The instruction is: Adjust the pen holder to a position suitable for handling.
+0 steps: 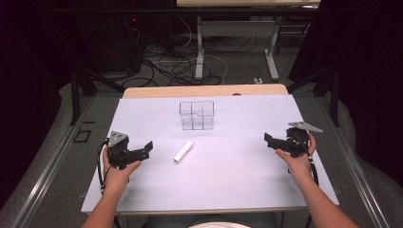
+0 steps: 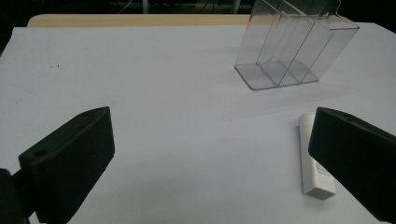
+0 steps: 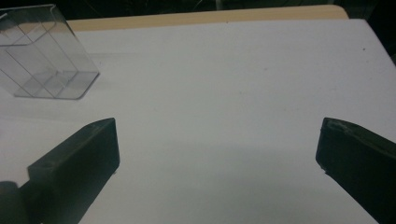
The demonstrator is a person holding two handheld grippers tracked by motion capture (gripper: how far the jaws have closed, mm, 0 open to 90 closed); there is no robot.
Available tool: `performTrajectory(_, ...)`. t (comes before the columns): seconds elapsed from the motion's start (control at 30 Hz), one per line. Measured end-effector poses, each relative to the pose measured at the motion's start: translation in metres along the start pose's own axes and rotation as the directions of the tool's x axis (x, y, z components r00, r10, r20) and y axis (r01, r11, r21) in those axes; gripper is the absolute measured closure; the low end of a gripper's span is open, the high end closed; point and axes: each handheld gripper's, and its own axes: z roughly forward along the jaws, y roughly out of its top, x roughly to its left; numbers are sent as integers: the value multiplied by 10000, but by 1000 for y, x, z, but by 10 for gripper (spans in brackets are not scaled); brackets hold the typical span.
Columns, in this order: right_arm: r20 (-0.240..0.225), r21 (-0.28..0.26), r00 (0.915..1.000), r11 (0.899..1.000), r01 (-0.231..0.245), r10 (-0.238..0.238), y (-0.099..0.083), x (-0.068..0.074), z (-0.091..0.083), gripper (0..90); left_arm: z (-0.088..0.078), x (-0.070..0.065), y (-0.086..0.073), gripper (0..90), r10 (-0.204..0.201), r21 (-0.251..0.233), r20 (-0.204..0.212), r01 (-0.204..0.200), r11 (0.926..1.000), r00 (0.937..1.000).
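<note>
A white tube [image 1: 183,152] is seen lying flat on the white table [image 1: 237,175] at the centre of the high view, just below a clear plastic organizer [image 1: 196,115] that stands upright and apart from it. The left claw [image 1: 142,149] is held at the left of the frame with its jaws spread wide and nothing between them; the right claw [image 1: 272,141] is held at the right, jaws likewise wide apart and empty, well away from the tube. The tube is judged best approached by the left claw, which is nearer: the jaws should be lined up across the tube's narrow width, lowered around its middle, and closed gently so that it is not pushed aside. The organizer's compartments are seen to be empty.
</note>
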Motion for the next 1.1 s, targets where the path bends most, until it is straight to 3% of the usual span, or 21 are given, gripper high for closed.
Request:
performTrajectory(0.23, -32, -387, 9999, 9992, 112, -113, 2, 1, -8, 0, 3, -7, 11, 24, -16, -721, -14, 15, 9974, 10000)
performTrajectory(0.3, 13, -402, 9997, 9989, 244, -243, 1, 1, -8, 16, 4, -12, 19, 41, -55, -1146, 95, 65, 9934, 9999)
performTrajectory(0.4, 61, -385, 9992, 9985, 398, -396, 0, 1, -8, 41, 5, -18, 27, 106, 33, -1227, -69, -41, 9924, 10000)
performTrajectory(0.5, 113, -412, 9995, 9988, 283, -278, 0, 0, -9, 46, 6, -24, 34, 126, 51, -1413, -161, -73, 9899, 9999)
performTrajectory(0.67, 161, -521, 9998, 9986, 75, -66, -1, -1, -13, 58, 10, -31, 55, 160, -103, -1971, 40, 108, 9803, 9999)
performTrajectory(1.1, 152, -387, 9997, 9991, 172, -166, -3, 0, -11, 71, 29, -43, 90, 259, 220, -1841, 158, -187, 9827, 9996)
